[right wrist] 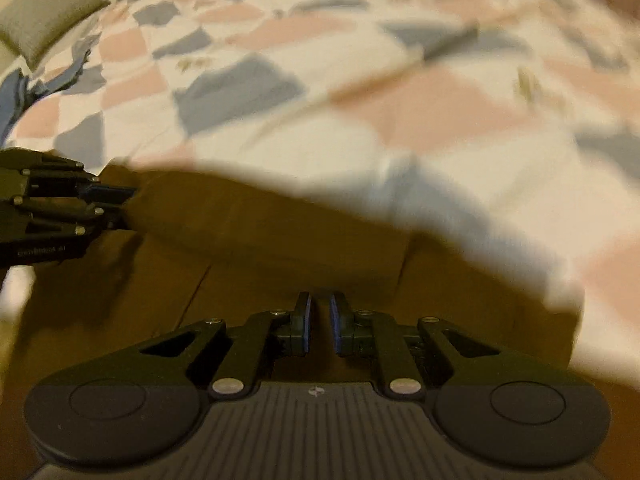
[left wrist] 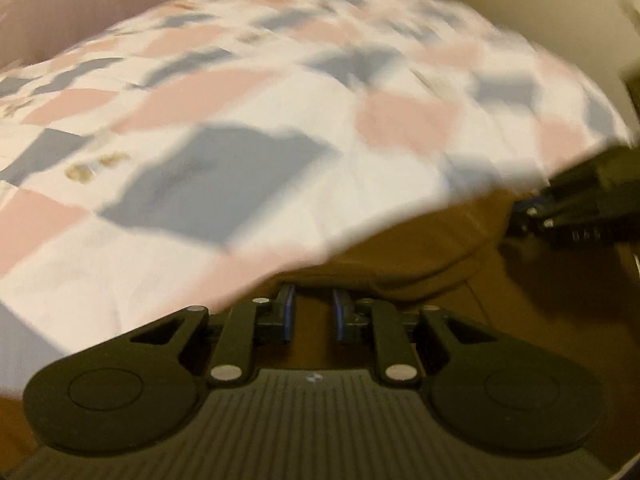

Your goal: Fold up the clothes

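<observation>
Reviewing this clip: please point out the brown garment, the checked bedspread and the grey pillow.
brown garment [right wrist: 280,224], right wrist view, on its folded middle.
checked bedspread [left wrist: 248,120], left wrist view, on a white patch near its centre.
grey pillow [right wrist: 48,8], right wrist view, on the middle of its face, upper left.

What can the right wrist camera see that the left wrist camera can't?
Only the right wrist view shows a grey pillow and crumpled blue cloth at the bed's far left. Only the left wrist view shows pale wall beyond the bed. Both show the checked quilt, the brown garment, and the other gripper: left gripper, right gripper.
</observation>
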`<state>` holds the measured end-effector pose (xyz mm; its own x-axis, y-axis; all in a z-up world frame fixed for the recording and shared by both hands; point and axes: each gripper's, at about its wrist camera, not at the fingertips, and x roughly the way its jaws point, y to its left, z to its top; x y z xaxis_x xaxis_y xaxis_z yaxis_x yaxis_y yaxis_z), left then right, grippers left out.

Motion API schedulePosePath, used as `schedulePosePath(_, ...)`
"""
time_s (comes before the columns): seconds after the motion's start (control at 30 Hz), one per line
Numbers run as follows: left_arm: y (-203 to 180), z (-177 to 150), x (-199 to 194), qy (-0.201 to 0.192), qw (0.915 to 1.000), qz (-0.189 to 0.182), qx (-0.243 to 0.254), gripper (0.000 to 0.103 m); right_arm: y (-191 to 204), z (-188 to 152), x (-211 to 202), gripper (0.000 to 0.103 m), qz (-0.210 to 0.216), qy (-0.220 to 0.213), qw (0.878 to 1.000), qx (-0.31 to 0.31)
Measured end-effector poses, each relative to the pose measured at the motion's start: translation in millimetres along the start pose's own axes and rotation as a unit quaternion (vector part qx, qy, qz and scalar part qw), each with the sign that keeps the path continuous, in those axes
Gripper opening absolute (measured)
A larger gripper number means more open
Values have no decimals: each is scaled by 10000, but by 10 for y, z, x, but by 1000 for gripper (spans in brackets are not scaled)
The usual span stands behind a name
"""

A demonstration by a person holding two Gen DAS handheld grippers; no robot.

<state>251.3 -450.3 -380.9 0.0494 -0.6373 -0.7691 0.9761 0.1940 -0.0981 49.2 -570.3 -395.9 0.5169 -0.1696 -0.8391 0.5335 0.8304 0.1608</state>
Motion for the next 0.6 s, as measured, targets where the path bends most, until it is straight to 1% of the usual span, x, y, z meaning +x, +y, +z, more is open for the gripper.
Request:
schedulePosePath(0.03,87,88,30,-133,9995,126,-263,15,-67,121,2,8,-125,-286,9993,196)
schedulePosePath(0.07,167,145,33,-211,9983,205,-504,13,-146,232,-8,10,-228,-551,9971,464)
schedulePosePath(0.1,248,194,28,-267,9965,246,-749,13,-236,299,-45,16,-285,-742,9934,823)
schedulePosePath(0.17,290,132,-126,-351,9946,-1,-973,13,-384,330,-162,17,-321,-954,9841,1467)
schedulePosePath(0.2,299,86,-218,-390,9935,-157,-1057,13,-401,266,-252,17,-237,-989,9814,1627)
schedulePosePath(0.23,266,10,-312,-383,9934,-310,-1033,13,-381,145,-370,17,-113,-1028,9802,1688)
schedulePosePath(0.27,201,-93,-373,-303,9948,-394,-887,14,-331,-5,-479,17,-5,-1043,9803,1679)
schedulePosePath(0.3,131,-204,-416,-200,9963,-443,-707,18,-272,-163,-552,19,79,-983,9814,1650)
schedulePosePath(0.33,92,-305,-411,2,9973,-341,-648,19,-208,-336,-577,19,156,-807,9832,1627)
schedulePosePath(0.37,69,-402,-382,252,9974,-163,-648,18,-153,-497,-545,18,164,-553,9849,1635)
schedulePosePath(0.4,45,-499,-352,501,9966,16,-648,15,-121,-623,-507,19,66,-355,9844,1721)
schedulePosePath(0.43,32,-557,-398,574,9954,76,-765,15,-106,-730,-498,18,-70,-246,9819,1875)
schedulePosePath(0.47,25,-595,-482,558,9940,77,-939,15,-92,-838,-490,17,-207,-138,9789,2028)
schedulePosePath(0.5,17,-632,-566,542,9923,78,-1114,15,-85,-931,-545,17,-269,-118,9750,2203)
schedulePosePath(0.53,-34,-659,-650,543,9915,65,-1181,15,-88,-1005,-684,20,-234,-217,9701,2407)
schedulePosePath(0.57,-106,-681,-736,552,9913,45,-1195,15,-93,-1092,-841,26,-226,-318,9652,2586)
schedulePosePath(0.6,-208,-701,-820,592,9912,-28,-1185,15,-105,-1198,-1019,30,-275,-391,9610,2724)
